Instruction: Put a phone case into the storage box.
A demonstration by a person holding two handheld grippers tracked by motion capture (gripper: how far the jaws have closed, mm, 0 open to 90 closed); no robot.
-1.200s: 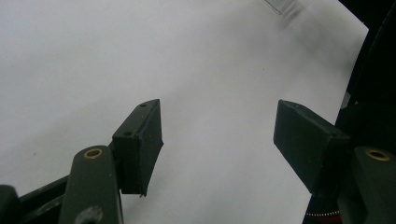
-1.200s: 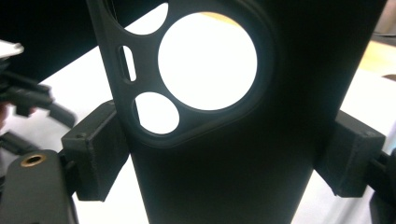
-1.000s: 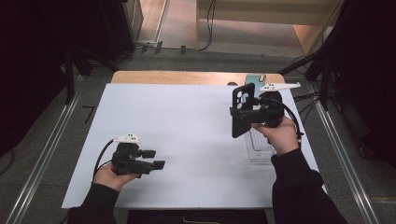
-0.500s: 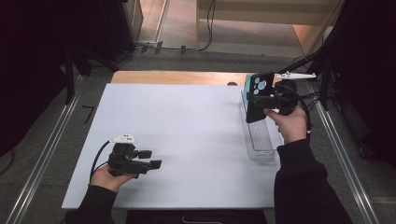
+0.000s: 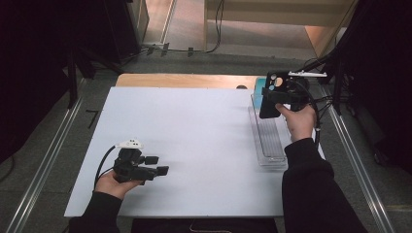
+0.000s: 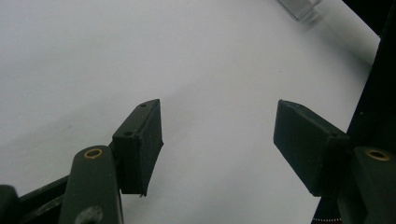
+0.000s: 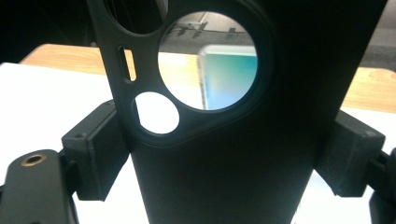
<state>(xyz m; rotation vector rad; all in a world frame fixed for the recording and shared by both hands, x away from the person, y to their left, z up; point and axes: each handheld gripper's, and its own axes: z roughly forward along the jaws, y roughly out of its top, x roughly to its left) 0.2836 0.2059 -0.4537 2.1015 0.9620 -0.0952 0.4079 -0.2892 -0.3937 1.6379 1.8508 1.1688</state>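
My right gripper (image 5: 273,99) is shut on a black phone case (image 5: 269,101), held upright above the far end of a clear plastic tray (image 5: 269,141) at the table's right side. In the right gripper view the phone case (image 7: 233,154) stands between both pads (image 7: 100,149), and its round camera cut-outs frame a teal phone (image 7: 229,77) lying beyond. That teal phone (image 5: 258,89) peeks out at the tray's far end. My left gripper (image 5: 158,165) rests low near the front left of the white table (image 5: 194,131), open. Its pads (image 6: 140,144) have only bare table between them.
A wooden strip (image 5: 184,80) runs along the table's far edge. Metal rails (image 5: 43,160) flank the table on both sides, and cables (image 5: 335,97) trail off to the right. A corner of the clear tray (image 6: 299,7) appears far off in the left gripper view.
My right gripper has carried the phone case away from me along the tray towards its far end and turned it. The left gripper has stayed put.
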